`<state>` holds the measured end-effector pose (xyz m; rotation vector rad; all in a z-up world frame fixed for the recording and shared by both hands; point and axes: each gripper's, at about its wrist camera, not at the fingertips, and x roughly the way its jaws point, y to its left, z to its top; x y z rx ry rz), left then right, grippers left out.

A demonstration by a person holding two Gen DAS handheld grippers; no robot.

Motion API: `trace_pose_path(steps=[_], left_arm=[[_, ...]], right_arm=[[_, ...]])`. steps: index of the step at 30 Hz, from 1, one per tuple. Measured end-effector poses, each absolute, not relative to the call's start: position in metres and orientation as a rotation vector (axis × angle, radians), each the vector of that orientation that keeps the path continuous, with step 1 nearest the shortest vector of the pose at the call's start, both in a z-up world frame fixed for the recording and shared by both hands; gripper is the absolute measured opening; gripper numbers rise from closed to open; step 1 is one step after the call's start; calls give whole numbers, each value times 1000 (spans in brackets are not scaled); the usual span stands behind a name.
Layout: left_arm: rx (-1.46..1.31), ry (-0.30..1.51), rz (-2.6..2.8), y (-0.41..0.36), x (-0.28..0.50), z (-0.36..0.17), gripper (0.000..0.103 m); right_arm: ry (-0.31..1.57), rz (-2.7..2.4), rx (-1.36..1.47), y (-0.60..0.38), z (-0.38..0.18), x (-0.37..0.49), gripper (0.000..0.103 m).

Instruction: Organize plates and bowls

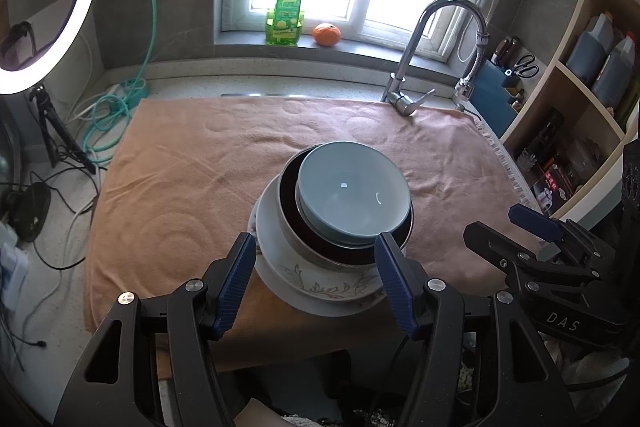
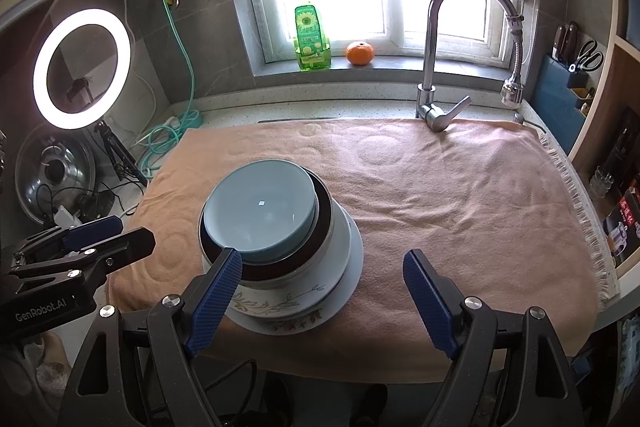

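The left gripper (image 1: 316,279), black with blue ribbed pads, has its two fingers spread wide apart. Nothing is between the pads, and they do not seem to touch anything. The right gripper (image 2: 322,297) looks the same and is spread even wider. It holds nothing too. Its left pad (image 2: 218,301) sits in front of the stack's rim in the right wrist view, but I cannot tell if it touches.

The stack of dishes sits on a peach-coloured towel (image 1: 192,167) spread over the counter. At the bottom is a flat white plate with a flower edge (image 2: 296,325). On it lies a white plate with a leaf drawing (image 1: 320,287). On that stands a dark round bowl with a shiny metal rim (image 1: 296,227). Inside it rests a smooth blue-grey bowl (image 1: 352,195). All of them face up with their open sides to the ceiling. The blue-grey bowl is pushed a little off the middle of the dark bowl.

The stack is right in front of the left gripper, just past its fingertips. For the right gripper, the stack lies ahead and off to its left side.

A silver curved tap (image 2: 436,59) stands behind the towel.
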<state>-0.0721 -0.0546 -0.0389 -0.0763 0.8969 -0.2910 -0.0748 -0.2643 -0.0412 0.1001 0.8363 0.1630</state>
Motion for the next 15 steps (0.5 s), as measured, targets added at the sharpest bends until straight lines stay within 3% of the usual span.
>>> trace_pose_path(steps=[15], left_arm=[[-81,898,-288,-53,-71,-39,61]], right_arm=[[851,167,90,-263,-45,-71,80]])
